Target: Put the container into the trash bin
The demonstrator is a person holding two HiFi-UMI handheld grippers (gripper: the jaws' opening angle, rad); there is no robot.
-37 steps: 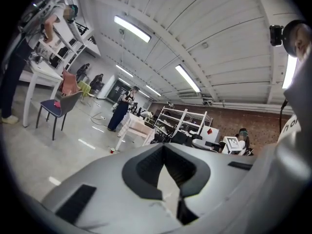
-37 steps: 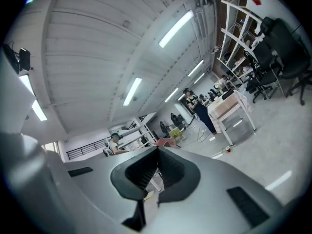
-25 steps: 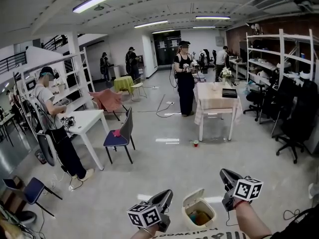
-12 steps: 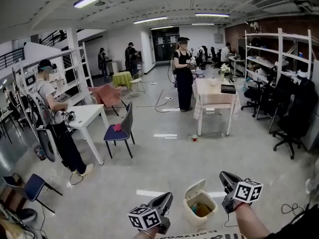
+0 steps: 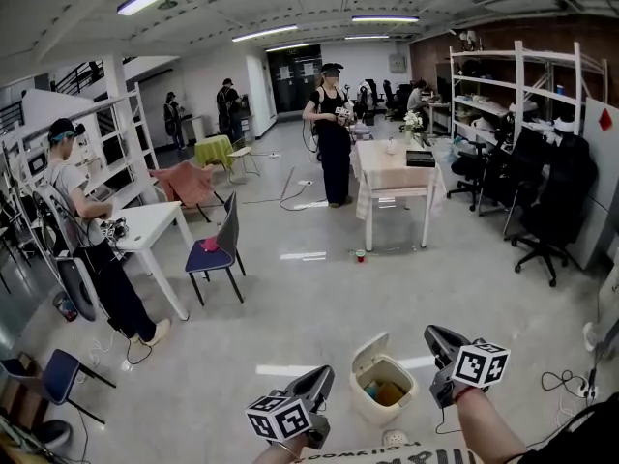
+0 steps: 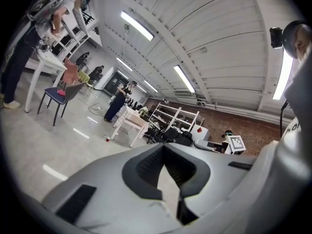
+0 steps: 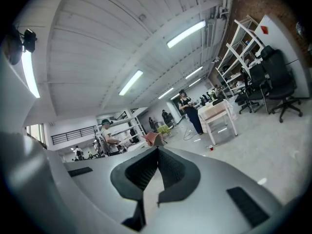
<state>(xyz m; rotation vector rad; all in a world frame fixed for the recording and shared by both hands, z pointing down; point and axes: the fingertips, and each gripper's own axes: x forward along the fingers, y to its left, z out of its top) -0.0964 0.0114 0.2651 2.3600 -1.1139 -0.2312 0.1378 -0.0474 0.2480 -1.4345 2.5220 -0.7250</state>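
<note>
A cream trash bin [image 5: 379, 401] with its lid swung up stands on the floor between my two grippers in the head view. Inside it lie orange and green items; I cannot tell which one is the container. My left gripper [image 5: 323, 376] hangs just left of the bin, and my right gripper [image 5: 432, 336] just right of it and higher. Both are shut with nothing between the jaws. In the left gripper view [image 6: 163, 146] and the right gripper view [image 7: 157, 149] the jaw tips meet and point up at the ceiling and the room.
A small red cup [image 5: 360, 255] sits on the floor by a cloth-covered table [image 5: 391, 174]. A person [image 5: 333, 133] stands behind that table. Another person [image 5: 92, 249] leans at a white table [image 5: 147, 227] on the left, with a chair [image 5: 216, 249] beside it. Office chairs and shelves line the right wall.
The head view has shifted, so the bin sits higher in the frame and the room has slid left. Both grippers keep their places beside the bin, still shut.
</note>
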